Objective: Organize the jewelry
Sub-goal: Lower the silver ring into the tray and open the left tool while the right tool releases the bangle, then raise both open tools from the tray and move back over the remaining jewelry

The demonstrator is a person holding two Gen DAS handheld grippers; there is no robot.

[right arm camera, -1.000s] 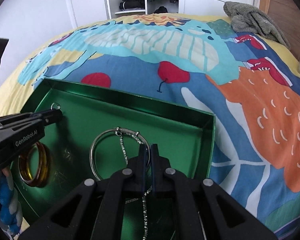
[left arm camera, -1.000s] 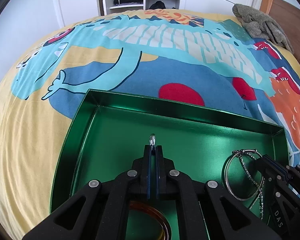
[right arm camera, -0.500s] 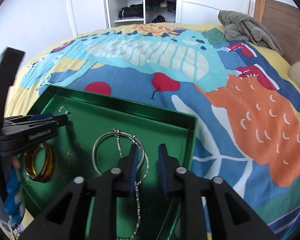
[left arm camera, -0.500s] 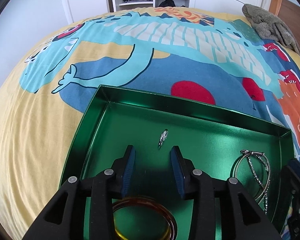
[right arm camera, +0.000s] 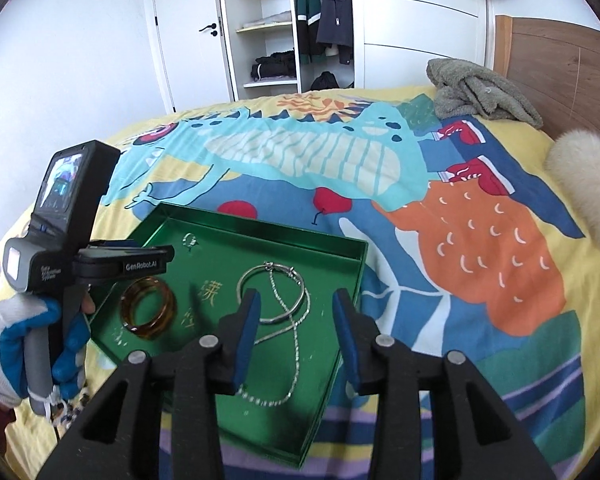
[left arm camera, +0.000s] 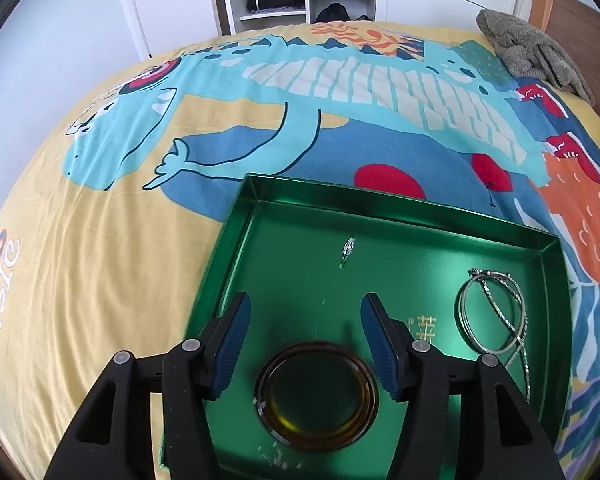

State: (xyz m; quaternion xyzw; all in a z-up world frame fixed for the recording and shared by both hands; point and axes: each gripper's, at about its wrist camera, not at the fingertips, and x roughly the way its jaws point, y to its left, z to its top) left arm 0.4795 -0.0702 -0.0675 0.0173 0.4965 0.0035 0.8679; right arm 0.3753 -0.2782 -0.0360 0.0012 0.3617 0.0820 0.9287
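Observation:
A shiny green tray [left arm camera: 236, 232] [right arm camera: 352, 276] lies on the bed. In it are a small silver ring [left arm camera: 347, 247] [right arm camera: 189, 239], an amber bangle [left arm camera: 318, 396] [right arm camera: 148, 307], a silver bangle [left arm camera: 492, 312] [right arm camera: 275, 294] and a silver chain [left arm camera: 518, 344] [right arm camera: 296, 356] draped through it. My left gripper [left arm camera: 305, 340] is open and empty above the amber bangle; it also shows in the right wrist view [right arm camera: 156, 254]. My right gripper [right arm camera: 296, 330] is open and empty above the silver bangle and chain.
The tray rests on a colourful dinosaur bedspread [left arm camera: 340, 80]. A grey towel [right arm camera: 476, 92] and a fluffy white cushion [right arm camera: 584, 184] lie near the wooden headboard [right arm camera: 560, 52]. An open wardrobe [right arm camera: 284, 28] stands behind the bed.
Both grippers have opened and pulled back and up from the tray. The left let go of the small ring, the right let go of the silver bangle and chain; these now lie in the tray.

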